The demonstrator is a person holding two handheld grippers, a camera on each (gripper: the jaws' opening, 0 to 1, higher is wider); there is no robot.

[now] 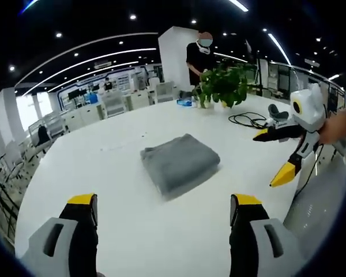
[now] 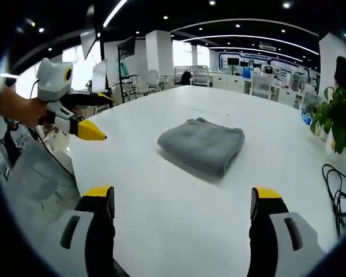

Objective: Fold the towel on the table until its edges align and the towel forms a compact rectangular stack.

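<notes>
A grey towel [image 1: 180, 162] lies folded into a compact rectangular stack on the white table [image 1: 127, 231]; the right gripper view shows the same towel [image 2: 203, 144] a little beyond the jaws. My left gripper [image 1: 162, 206] is open, its yellow-tipped jaws wide apart with nothing between them, held back from the towel. My right gripper [image 2: 183, 199] is open too and holds nothing. The right gripper [image 1: 271, 158] also appears at the right of the left gripper view, jaws spread, held by a hand. At the left of the right gripper view, the left gripper [image 2: 99, 118] hangs open.
A potted green plant [image 1: 224, 85] stands at the far side of the table, with a person [image 1: 200, 55] behind it. A black cable [image 1: 248, 120] coils near the plant; that cable [image 2: 338, 196] also lies at the right. Desks and chairs fill the room behind.
</notes>
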